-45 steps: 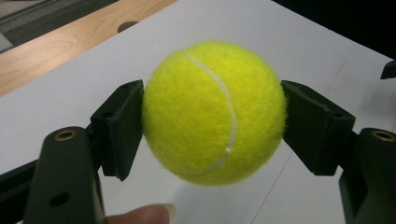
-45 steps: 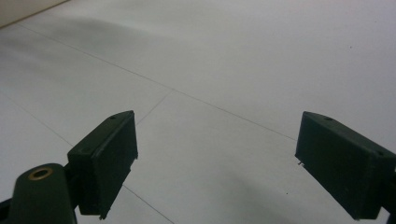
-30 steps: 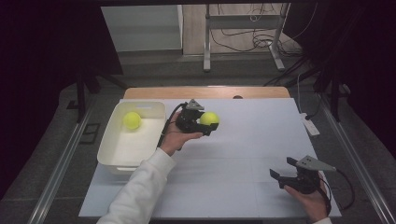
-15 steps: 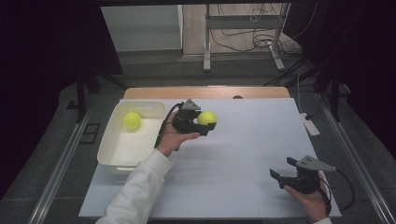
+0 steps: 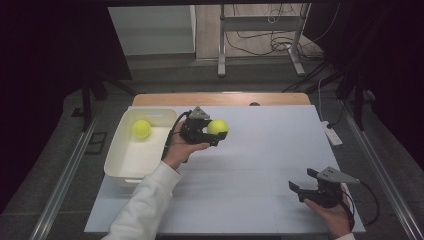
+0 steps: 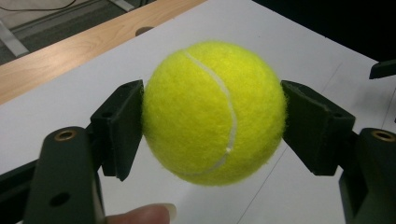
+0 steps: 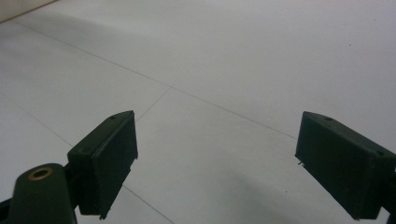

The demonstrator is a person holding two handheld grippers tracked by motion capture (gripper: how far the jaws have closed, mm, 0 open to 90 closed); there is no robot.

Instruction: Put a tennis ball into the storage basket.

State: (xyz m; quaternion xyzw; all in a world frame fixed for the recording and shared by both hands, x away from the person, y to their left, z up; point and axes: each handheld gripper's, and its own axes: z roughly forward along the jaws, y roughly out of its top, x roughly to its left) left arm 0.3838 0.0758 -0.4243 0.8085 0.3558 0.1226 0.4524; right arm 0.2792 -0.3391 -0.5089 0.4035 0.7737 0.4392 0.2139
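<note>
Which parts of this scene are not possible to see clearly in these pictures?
- Tennis ball in the left hand-held gripper: its far side is hidden by the ball itself in the left gripper view, and its lower part by the jaws in the high view.
- White bin: its near inner wall is hidden by its rim, high view.
- Right hand-held gripper: the person's wrist is cut off by the bottom edge, high view.

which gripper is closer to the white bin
Left. The left gripper, shut on a tennis ball, is just right of the white bin. The right gripper sits open, far off at the table's near right corner.
</note>
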